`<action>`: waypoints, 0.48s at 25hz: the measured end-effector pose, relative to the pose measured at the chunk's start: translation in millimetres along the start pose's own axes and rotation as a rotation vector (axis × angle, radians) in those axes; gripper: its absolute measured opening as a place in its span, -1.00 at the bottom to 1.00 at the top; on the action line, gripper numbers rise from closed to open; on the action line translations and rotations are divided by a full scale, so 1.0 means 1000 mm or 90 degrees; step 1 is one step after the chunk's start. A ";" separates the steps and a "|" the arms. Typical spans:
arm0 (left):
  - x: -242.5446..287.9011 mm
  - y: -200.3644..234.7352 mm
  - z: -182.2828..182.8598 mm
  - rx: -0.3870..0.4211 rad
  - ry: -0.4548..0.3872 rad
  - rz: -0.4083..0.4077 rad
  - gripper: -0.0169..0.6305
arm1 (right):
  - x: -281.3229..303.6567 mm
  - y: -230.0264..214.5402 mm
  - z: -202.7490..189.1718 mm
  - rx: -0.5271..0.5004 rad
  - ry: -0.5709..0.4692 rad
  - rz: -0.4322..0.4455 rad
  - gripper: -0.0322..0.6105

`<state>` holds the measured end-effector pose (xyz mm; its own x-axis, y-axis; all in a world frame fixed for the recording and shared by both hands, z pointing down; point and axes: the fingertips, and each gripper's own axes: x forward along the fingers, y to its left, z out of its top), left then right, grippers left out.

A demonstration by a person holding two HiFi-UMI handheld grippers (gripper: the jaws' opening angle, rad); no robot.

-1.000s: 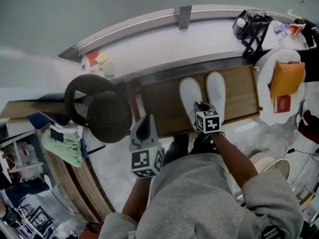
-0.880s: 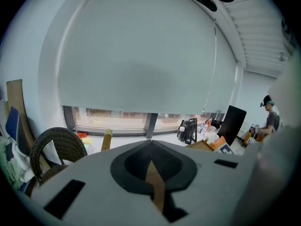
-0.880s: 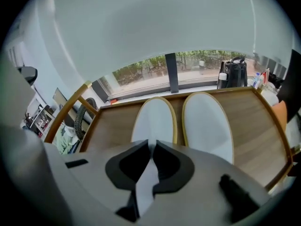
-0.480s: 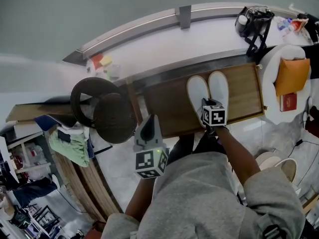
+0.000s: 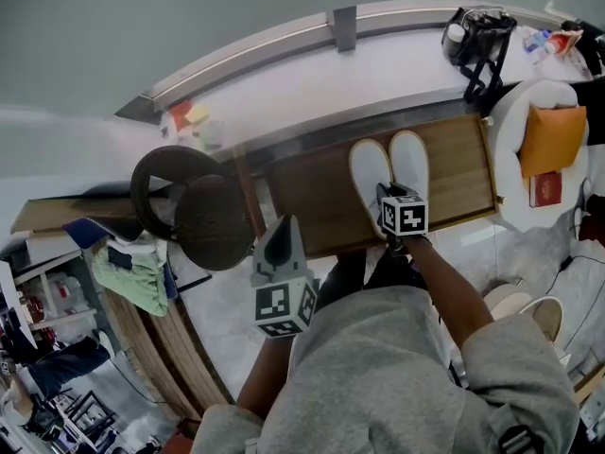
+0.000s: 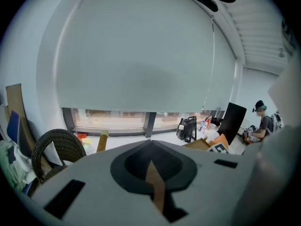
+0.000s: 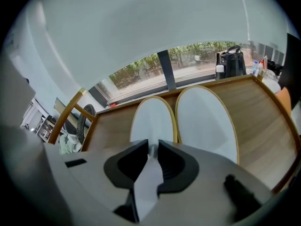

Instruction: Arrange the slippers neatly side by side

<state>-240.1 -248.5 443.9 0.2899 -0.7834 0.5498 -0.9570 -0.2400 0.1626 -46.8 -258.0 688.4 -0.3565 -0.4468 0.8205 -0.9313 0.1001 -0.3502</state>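
Two white slippers with tan rims lie side by side on the wooden table [image 5: 312, 201], toes towards the window. My right gripper [image 5: 383, 199] is shut on the heel edge of the left slipper [image 5: 367, 170], whose long side rests against the right slipper [image 5: 410, 159]. In the right gripper view white material sits pinched between the jaws of the right gripper [image 7: 151, 149], with the left slipper [image 7: 153, 119] and the right slipper [image 7: 204, 119] ahead. My left gripper [image 5: 280, 241] hangs off the table's near edge, shut and holding nothing; the left gripper [image 6: 151, 144] faces the window blind.
A dark wicker chair [image 5: 194, 211] stands left of the table. A black bag [image 5: 477, 41] sits on the white window ledge at the back right. An orange cushion [image 5: 548, 140] lies on a white seat to the right. Cluttered shelves fill the lower left.
My right gripper has nudged the left slipper a little towards the right slipper, closing the small gap between them. The left gripper has stayed where it was.
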 end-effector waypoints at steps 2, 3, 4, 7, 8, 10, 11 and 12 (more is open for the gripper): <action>0.000 -0.003 0.000 0.000 0.000 -0.001 -0.91 | -0.004 0.004 0.001 -0.006 -0.001 0.022 -0.63; 0.000 -0.005 -0.001 0.000 0.000 -0.002 -0.91 | -0.007 0.005 0.002 -0.008 -0.002 0.031 -0.54; 0.000 -0.007 -0.001 0.001 0.000 -0.002 -0.91 | -0.009 0.007 0.003 -0.012 -0.003 0.038 -0.50; -0.002 -0.013 -0.002 0.002 -0.003 -0.003 -0.91 | -0.023 0.011 0.008 -0.035 -0.012 0.053 -0.46; -0.003 -0.015 -0.001 0.002 -0.004 -0.003 -0.90 | -0.029 0.013 0.010 -0.045 -0.016 0.059 -0.45; -0.004 -0.022 0.000 0.003 -0.009 -0.003 -0.91 | -0.044 0.015 0.015 -0.066 -0.027 0.073 -0.45; -0.004 -0.025 0.001 0.004 -0.012 -0.004 -0.91 | -0.053 0.014 0.018 -0.078 -0.032 0.079 -0.45; -0.005 -0.030 0.001 0.004 -0.014 -0.004 -0.91 | -0.062 0.013 0.022 -0.090 -0.037 0.083 -0.45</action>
<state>-213.2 -238.1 435.6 0.2963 -0.7942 0.5305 -0.9551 -0.2488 0.1609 -35.1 -248.2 623.0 -0.4741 -0.4726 0.7429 -0.8800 0.2823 -0.3820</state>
